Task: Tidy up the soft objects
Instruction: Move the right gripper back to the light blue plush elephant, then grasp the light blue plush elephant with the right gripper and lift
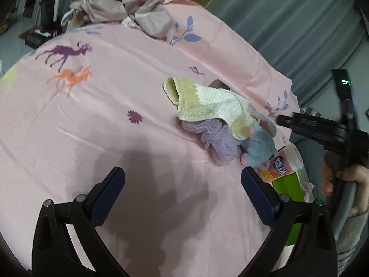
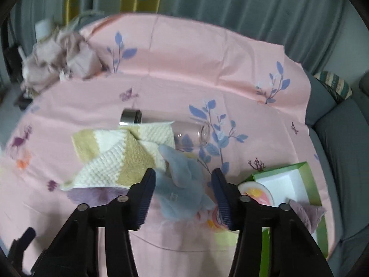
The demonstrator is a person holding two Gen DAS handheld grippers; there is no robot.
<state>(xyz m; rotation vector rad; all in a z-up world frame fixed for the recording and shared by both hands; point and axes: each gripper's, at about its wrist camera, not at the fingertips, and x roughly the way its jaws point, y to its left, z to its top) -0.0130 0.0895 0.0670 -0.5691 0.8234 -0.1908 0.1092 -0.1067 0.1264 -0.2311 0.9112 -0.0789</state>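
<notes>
A yellow-and-white waffle towel [image 1: 207, 101] [image 2: 120, 159] lies on the pink bedsheet [image 1: 115, 115], draped over a purple cloth [image 1: 216, 140] [image 2: 96, 195] and a blue plush toy [image 1: 258, 145] [image 2: 184, 184]. My right gripper [image 2: 183, 177] hangs over the plush. Its jaws are half apart, the plush shows in the gap, and I see no pad pressing on it. My left gripper [image 1: 183, 184] is wide open over bare sheet, to the left of the pile, with nothing between its fingers.
A green box [image 2: 306, 173] with a white inside sits at the bed's right edge, another purple cloth [image 2: 306, 210] on its rim. A clear bottle [image 2: 193, 133] with a metal cap lies behind the towel. Crumpled mauve fabric [image 1: 120, 7] is heaped at the far end.
</notes>
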